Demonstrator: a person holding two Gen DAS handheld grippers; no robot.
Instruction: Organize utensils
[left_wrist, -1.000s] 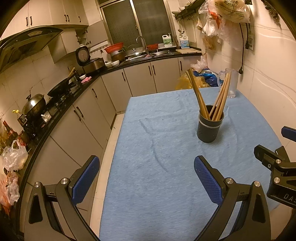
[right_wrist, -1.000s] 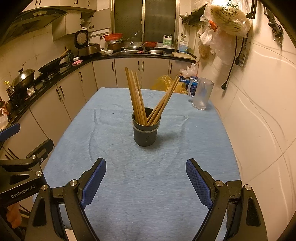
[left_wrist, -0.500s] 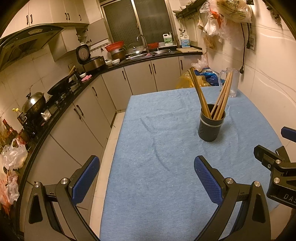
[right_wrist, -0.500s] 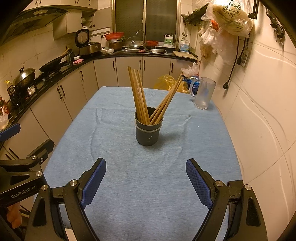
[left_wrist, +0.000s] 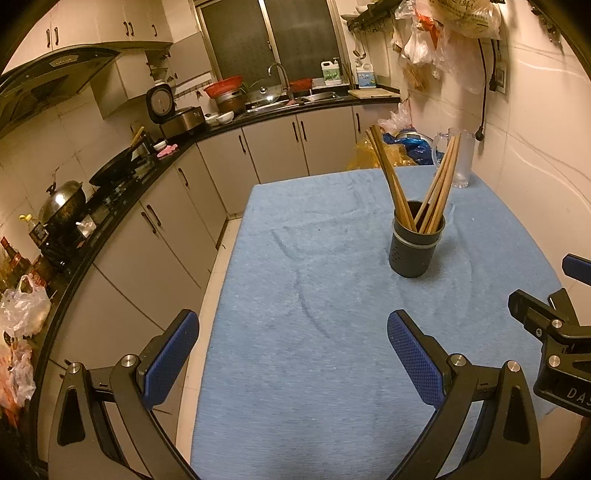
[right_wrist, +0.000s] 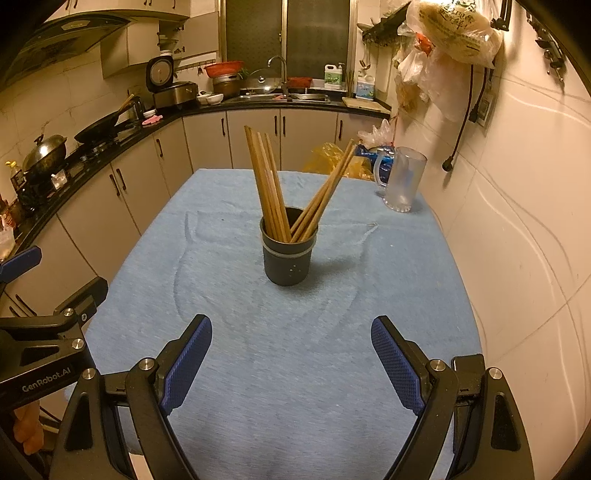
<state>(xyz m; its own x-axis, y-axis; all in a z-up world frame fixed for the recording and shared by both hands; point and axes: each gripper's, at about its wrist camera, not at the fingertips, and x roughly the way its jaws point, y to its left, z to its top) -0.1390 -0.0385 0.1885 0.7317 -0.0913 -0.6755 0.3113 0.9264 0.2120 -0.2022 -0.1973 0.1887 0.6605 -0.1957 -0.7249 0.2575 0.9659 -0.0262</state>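
A dark round holder stands upright on the blue cloth, also in the right wrist view. Several wooden chopsticks lean in it in two bunches, also seen in the right wrist view. My left gripper is open and empty, near the table's front left, well short of the holder. My right gripper is open and empty, straight in front of the holder. Each gripper shows at the edge of the other's view.
A clear plastic mug stands at the table's far right by the wall. The blue-covered table has its left edge over the floor. Kitchen counters with pots run along the left and back. Bags hang on the right wall.
Both grippers have barely shifted and stay open. The holder sits slightly farther off in both views than a second ago.
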